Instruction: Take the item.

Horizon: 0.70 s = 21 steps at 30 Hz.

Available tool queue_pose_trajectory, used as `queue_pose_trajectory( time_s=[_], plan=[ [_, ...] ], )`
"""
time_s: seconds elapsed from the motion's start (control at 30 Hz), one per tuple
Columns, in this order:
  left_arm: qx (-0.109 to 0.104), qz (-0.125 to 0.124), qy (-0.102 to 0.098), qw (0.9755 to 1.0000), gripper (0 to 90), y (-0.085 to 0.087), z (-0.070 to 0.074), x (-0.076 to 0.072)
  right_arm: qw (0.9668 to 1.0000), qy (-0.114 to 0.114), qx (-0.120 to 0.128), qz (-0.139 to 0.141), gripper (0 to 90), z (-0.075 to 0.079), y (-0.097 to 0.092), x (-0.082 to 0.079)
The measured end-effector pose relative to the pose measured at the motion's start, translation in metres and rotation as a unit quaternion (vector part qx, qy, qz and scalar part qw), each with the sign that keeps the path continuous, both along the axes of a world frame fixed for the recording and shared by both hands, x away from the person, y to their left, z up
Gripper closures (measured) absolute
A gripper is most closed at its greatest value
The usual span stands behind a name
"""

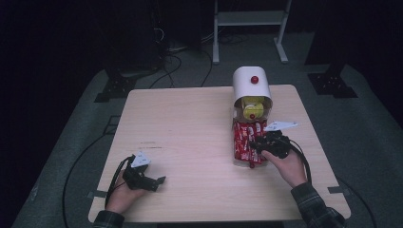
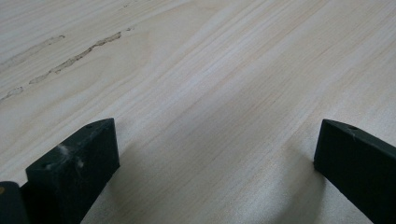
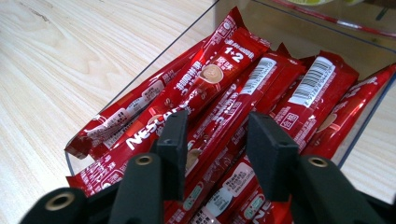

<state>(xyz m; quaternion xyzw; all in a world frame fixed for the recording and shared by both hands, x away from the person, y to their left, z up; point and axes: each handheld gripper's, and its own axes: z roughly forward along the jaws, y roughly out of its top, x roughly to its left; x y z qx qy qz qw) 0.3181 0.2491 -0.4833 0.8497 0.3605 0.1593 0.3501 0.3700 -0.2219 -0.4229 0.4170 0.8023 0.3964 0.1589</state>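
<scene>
Down at the near left corner of the pale wooden tabletop (image 1: 190, 142), the left tool (image 1: 151, 181) rests low in the person's left hand (image 1: 124, 194), its two black jaws spread wide apart with bare wood grain between them and nothing held. Over on the right side, the right hand (image 1: 290, 167) holds the right tool (image 1: 256, 144) above a clear plastic tray (image 3: 198, 28) packed with long red foil coffee-mix stick sachets (image 3: 219, 88), printed in white lettering and barcodes. In the right gripper view its jaws stand partly open, hovering just over the pile with one sachet running up between them; whether they touch it cannot be told. The tray sits in front of a white arched dispenser (image 1: 251, 85) with a small red knob (image 1: 254, 79) on top and a yellow round container (image 1: 253, 110) inside its opening. A white metal frame (image 1: 249, 21) stands on the grey floor beyond the far edge.
</scene>
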Motion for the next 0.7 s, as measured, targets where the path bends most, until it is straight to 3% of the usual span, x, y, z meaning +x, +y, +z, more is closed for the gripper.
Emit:
queue_pose_trajectory(
  time_s=[0.4, 0.7],
  plan=[
    [0.0, 0.0, 0.0, 1.0, 0.0, 0.0, 0.0, 0.0, 0.9994, 0.025, 0.012, -0.023, 82.0, 0.0, -0.006, 0.001],
    [0.0, 0.0, 0.0, 1.0, 0.0, 0.0, 0.0, 0.0, 0.9976, 0.052, 0.039, -0.026, 86.8, 0.0, -0.012, 0.005]
  ],
)
